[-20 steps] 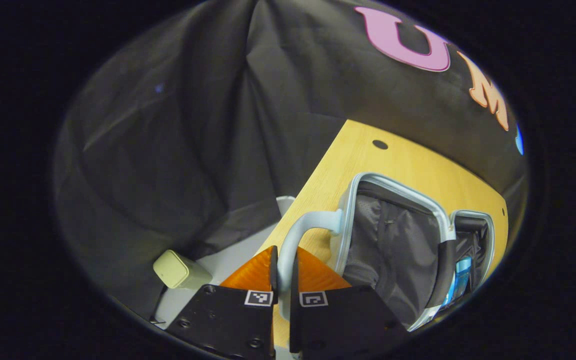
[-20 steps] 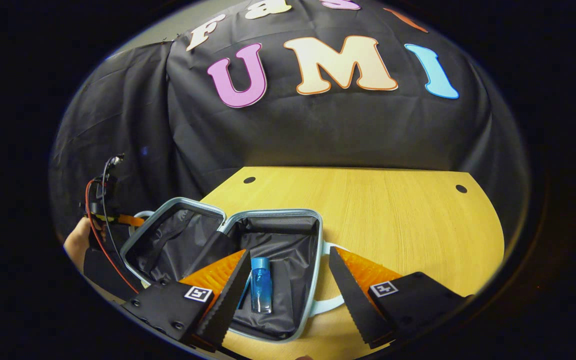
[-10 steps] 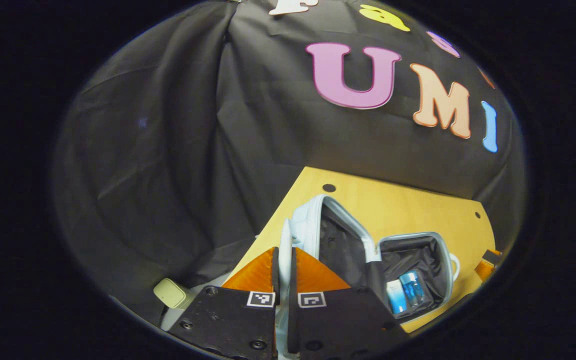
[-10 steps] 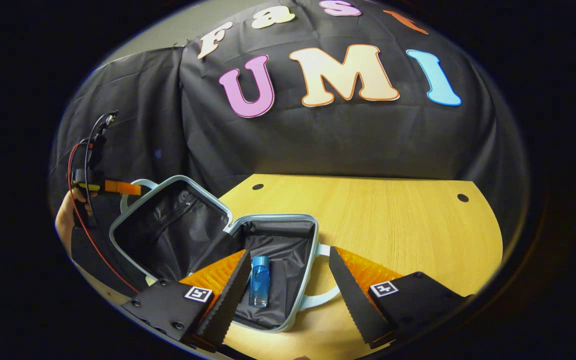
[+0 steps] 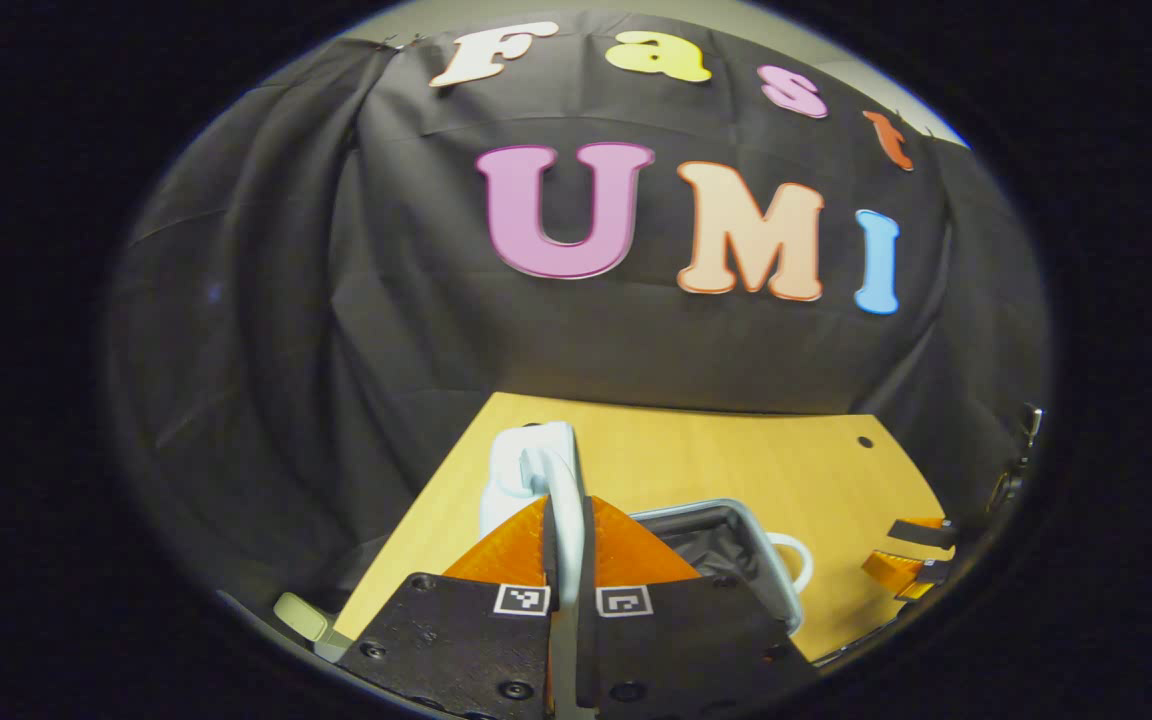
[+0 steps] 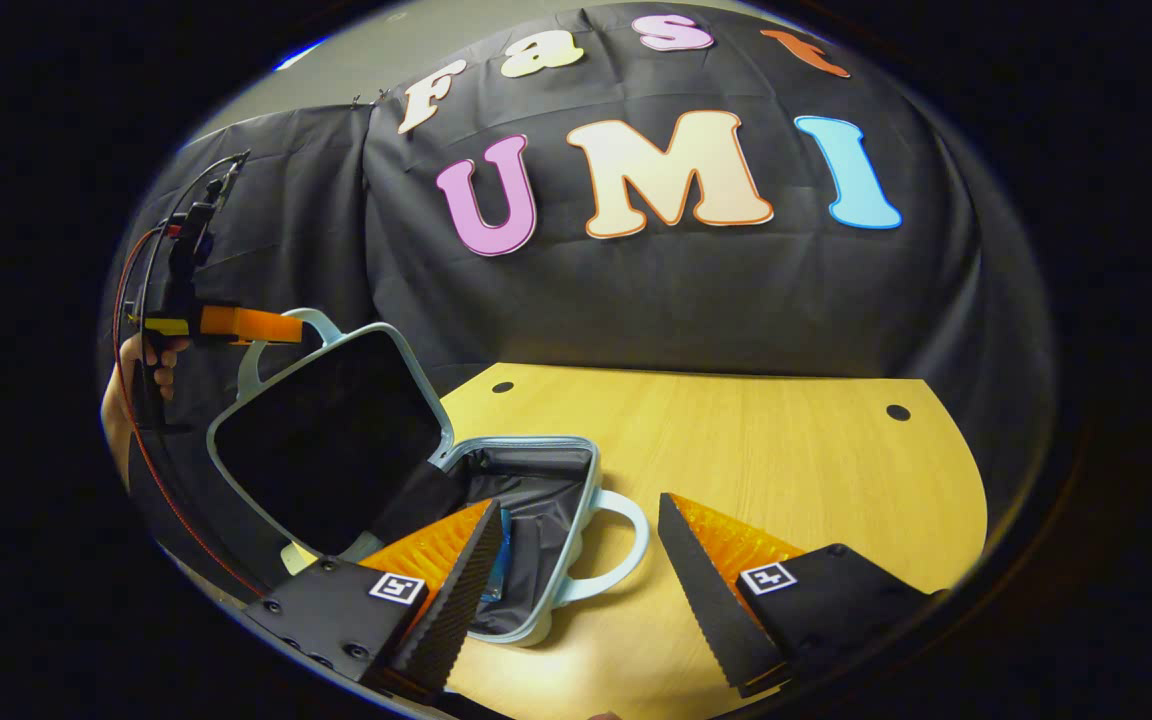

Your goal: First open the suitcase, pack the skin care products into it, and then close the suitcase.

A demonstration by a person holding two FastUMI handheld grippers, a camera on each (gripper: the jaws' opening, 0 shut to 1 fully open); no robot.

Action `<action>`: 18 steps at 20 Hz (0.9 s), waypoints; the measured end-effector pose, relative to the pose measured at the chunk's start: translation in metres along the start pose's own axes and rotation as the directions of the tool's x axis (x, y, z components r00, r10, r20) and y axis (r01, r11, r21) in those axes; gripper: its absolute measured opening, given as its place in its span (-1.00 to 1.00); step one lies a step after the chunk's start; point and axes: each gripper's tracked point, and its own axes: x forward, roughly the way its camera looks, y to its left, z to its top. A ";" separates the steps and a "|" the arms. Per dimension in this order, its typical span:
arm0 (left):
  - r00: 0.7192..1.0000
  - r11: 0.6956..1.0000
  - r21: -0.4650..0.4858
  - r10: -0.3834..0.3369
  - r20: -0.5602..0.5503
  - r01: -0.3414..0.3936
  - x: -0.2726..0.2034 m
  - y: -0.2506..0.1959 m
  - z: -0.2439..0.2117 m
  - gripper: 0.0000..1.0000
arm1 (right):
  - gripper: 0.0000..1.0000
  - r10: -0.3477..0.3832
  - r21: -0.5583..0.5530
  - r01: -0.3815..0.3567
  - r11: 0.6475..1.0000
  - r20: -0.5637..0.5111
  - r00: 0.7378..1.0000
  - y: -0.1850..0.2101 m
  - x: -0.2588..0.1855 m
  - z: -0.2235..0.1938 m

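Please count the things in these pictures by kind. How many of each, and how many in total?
Suitcase: 1
Blue skin care product, partly hidden: 1
Tools, left tool and right tool: 2
Table: 1
Total: 5

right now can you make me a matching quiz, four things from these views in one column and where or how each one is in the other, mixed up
Things:
1. left gripper
2. right gripper
3. suitcase lid
4. blue bottle

States:
A. raised at a tilt over the lower half
B. lying inside the lower half of the suitcase
C. shut on the lid handle
D. open above the wooden table

Pairs: 1-C, 2-D, 3-A, 4-B
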 end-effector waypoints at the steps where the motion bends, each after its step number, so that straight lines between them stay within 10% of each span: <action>1: 0.999 0.999 0.007 -0.032 0.001 0.032 0.002 -0.017 0.001 -0.95 | 0.97 -0.009 0.002 0.009 1.000 0.003 1.000 -0.006 -0.004 0.001; 18: 0.908 0.930 -0.022 -0.365 -0.204 0.368 0.067 -0.223 -0.089 -0.90 | 0.97 -0.232 0.061 0.230 0.971 0.037 0.972 -0.128 -0.075 0.002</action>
